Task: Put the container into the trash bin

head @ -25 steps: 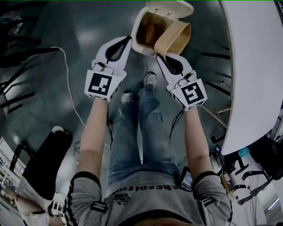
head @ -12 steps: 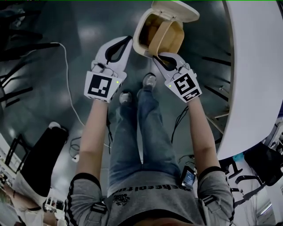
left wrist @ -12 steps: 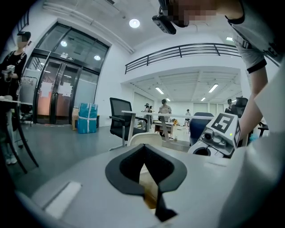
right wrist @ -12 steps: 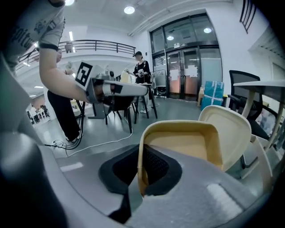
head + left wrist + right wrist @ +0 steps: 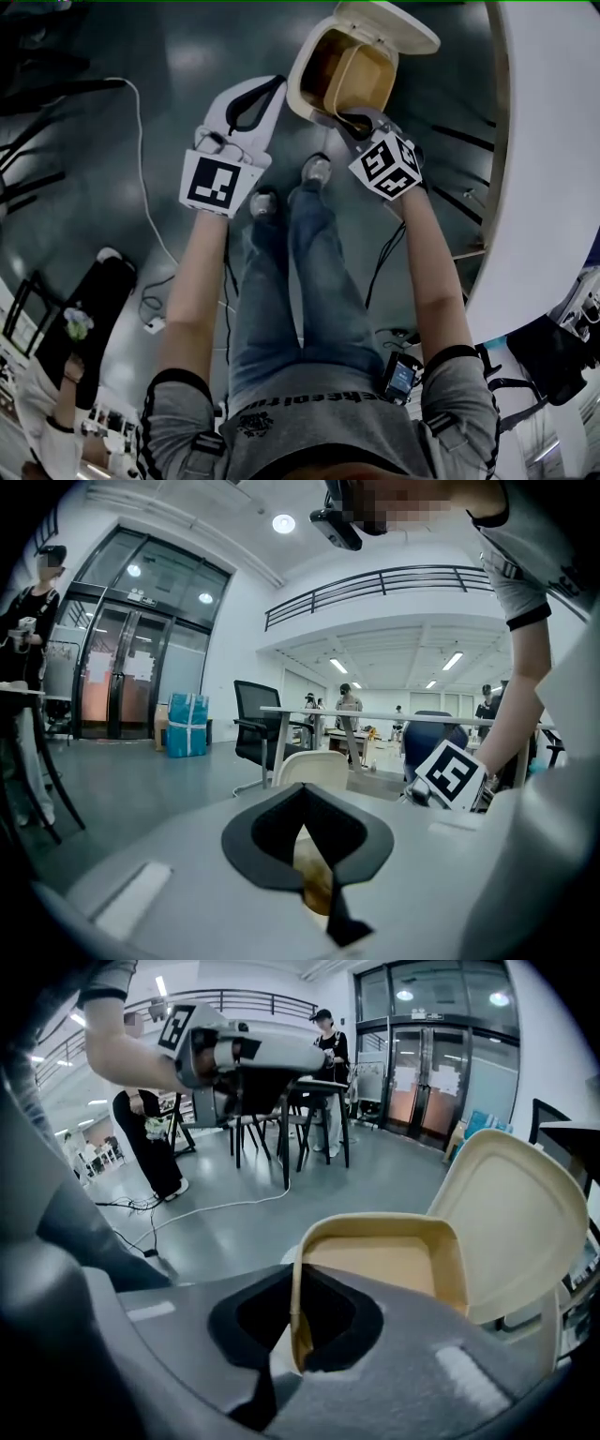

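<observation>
Pinching one end wall of the tan plastic container [image 5: 375, 1269] between closed jaws, the right gripper [image 5: 298, 1349] tilts steeply down over the beige trash bin [image 5: 302, 82], whose hinged lid [image 5: 389, 23] stands flipped open on the far side. From the head view the container [image 5: 361, 80] sits inside the outline of the bin's mouth, its far end lower than the gripped end; whether it touches the bin's walls I cannot tell. Its bare tan floor shows, and the bin's brown interior is visible beside it. Counted: one container, one bin with one lid, two grippers. The container's long axis runs from the right gripper [image 5: 354, 120] away and downward into the bin, open face turned back up toward the person. The left gripper [image 5: 272, 89] hangs just left of the bin, nearly level, its jaws together on nothing [image 5: 302, 794]
</observation>
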{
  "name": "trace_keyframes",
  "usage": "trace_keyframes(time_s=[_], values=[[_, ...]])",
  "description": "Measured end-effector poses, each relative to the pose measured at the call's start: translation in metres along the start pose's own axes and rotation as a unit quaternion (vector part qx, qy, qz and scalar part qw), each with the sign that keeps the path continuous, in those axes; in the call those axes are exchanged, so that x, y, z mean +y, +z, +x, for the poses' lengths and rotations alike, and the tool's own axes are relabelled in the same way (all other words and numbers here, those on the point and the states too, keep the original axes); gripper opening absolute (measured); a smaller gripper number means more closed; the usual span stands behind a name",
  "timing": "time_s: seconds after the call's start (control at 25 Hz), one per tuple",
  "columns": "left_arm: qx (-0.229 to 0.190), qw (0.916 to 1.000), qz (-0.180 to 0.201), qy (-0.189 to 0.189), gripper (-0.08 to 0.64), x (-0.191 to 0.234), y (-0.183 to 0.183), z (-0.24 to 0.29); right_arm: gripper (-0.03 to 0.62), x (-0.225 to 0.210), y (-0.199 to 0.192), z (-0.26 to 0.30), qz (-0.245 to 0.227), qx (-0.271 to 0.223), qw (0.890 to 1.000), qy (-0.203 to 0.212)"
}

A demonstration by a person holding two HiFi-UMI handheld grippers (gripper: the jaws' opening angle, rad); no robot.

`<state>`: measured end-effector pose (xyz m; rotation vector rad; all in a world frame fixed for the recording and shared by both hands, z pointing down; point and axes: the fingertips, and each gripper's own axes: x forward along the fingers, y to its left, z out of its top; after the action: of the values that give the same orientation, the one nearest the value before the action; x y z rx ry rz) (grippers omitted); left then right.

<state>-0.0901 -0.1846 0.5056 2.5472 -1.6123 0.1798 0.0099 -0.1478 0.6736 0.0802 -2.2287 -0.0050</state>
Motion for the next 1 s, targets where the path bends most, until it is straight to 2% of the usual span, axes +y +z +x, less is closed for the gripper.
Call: trace_keyframes(time_s=[0.2, 0.44, 0.64, 0.72, 0.76, 0.8, 1.0], values=[[0.001, 0.9999, -0.008, 0.013, 0.013, 0.008, -0.002, 0.003, 0.006, -0.005, -0.021, 0.018, -0.020, 0.049, 0.998, 0.020], [0.005, 0.9998, -0.008, 0.017, 0.014, 0.016, -0.008, 0.010, 0.006, -0.009, -0.040, 0.036, -0.041, 0.084, 0.995, 0.043], [0.010, 0.9998, -0.002, 0.016, 0.014, 0.019, -0.008, 0.011, 0.010, -0.022, -0.047, 0.047, -0.060, 0.105, 0.992, 0.035], [0.013, 0.9998, 0.000, 0.015, 0.013, 0.021, -0.005, 0.012, 0.039, -0.032, -0.047, 0.051, -0.069, 0.116, 0.991, 0.027], [0.013, 0.9998, -0.001, 0.016, 0.013, 0.023, -0.005, 0.013, 0.095, -0.035, -0.048, 0.054, -0.070, 0.125, 0.989, 0.027], [0.014, 0.9998, -0.002, 0.017, 0.014, 0.025, -0.005, 0.014, 0.115, -0.037, -0.051, 0.057, -0.070, 0.135, 0.988, 0.031], [0.016, 0.9997, -0.002, 0.018, 0.012, 0.024, -0.009, 0.013, 0.127, -0.025, -0.062, 0.062, -0.073, 0.151, 0.985, 0.041]])
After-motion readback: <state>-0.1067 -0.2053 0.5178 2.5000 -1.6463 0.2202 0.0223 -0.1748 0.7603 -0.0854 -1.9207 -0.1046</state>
